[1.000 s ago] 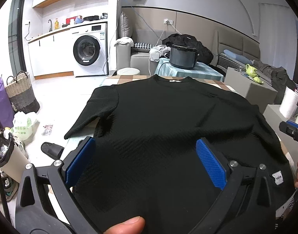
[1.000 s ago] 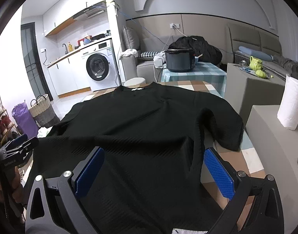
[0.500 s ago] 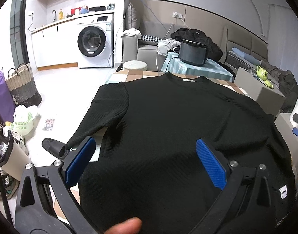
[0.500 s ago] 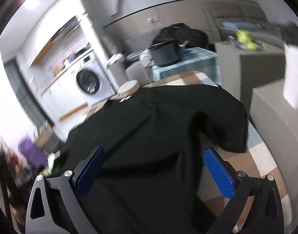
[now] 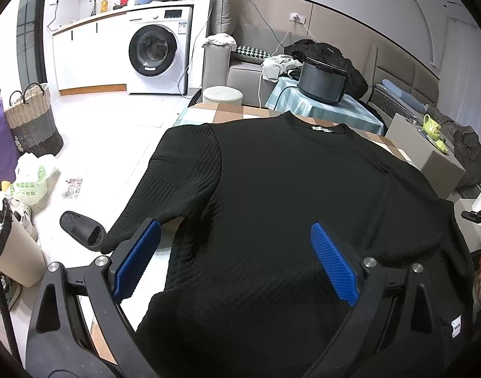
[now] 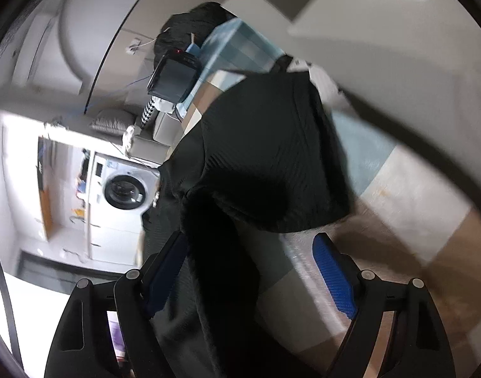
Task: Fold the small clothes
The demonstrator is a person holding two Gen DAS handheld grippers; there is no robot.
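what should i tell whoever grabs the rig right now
Left gripper: open, jaws just been closing slightly, black shirt edge between the fingers, not pinched.
Right gripper: open, jaws also closing, rolled sideways at the shirt's right edge near its sleeve; cloth between the fingers, not gripped.
Shirt lies spread flat on the checked table, collar away.
Done: no fold yet.
Left: all the folding.

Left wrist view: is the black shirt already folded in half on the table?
No, the black shirt lies spread flat, neckline away, its sleeve hanging off the table edge.

both grippers [image 5: 235,260] [image 6: 253,272] wide-jawed, just narrowing, angled downward
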